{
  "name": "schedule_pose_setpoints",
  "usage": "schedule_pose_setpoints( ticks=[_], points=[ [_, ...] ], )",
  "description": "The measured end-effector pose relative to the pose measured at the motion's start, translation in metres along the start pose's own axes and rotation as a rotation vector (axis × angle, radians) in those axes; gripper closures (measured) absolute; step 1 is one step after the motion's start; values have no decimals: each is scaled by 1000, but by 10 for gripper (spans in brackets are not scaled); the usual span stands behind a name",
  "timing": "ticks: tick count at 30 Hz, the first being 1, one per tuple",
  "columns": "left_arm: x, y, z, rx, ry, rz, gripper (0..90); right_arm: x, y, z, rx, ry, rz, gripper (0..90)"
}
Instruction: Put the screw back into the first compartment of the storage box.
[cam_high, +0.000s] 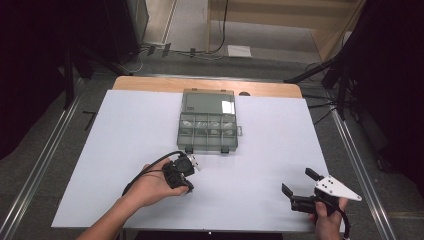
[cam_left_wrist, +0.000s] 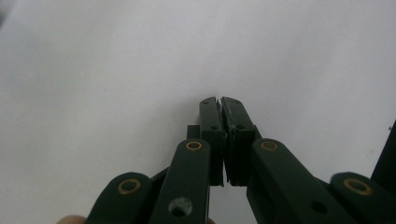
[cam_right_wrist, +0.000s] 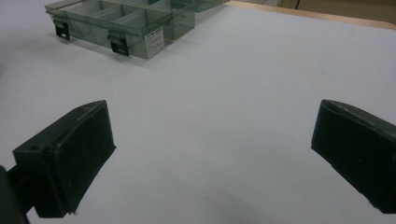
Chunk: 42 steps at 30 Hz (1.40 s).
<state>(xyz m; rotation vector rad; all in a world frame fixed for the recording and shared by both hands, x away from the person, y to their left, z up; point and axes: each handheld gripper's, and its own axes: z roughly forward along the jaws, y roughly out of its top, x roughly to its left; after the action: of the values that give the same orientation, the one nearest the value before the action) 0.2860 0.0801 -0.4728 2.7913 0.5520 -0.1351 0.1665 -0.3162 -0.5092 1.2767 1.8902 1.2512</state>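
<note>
— Where do we have the left gripper (cam_high: 184, 172)?
— Low in our left hand (cam_high: 152, 187), tips pointing down, jaws pressed together with nothing between them.
— And the right gripper (cam_high: 300, 186)?
— In our right hand (cam_high: 327, 220), held roughly level, jaws spread wide and empty.

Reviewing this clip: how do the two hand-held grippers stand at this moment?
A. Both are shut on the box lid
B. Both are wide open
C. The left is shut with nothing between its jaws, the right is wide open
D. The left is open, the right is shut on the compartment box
C: the left hand-held gripper has its jaws pressed together over bare white table, while the right hand-held gripper holds its jaws far apart, well short of the compartment box.
</note>
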Motion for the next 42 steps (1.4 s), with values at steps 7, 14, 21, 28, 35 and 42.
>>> schedule_pose_setpoints(
  ticks=[7,14,21,28,35,42],
  points=[
    [9,4,-7,-9,12,-7,882,0,0,0,-1,1,5,0],
    [18,8,-14,-20,21,-16,882,-1,0,0,-1,0,5,0],
    [29,12,-23,-31,21,-30,882,-1,0,0,1,1,2,0],
    [39,15,-31,-45,35,-43,882,-1,0,0,1,3,-3,0],
    [48,21,-39,-44,62,-44,882,0,0,0,2,1,-2,0],
    [57,26,-45,-49,70,-51,882,0,0,0,2,0,0,0]
  ],
)
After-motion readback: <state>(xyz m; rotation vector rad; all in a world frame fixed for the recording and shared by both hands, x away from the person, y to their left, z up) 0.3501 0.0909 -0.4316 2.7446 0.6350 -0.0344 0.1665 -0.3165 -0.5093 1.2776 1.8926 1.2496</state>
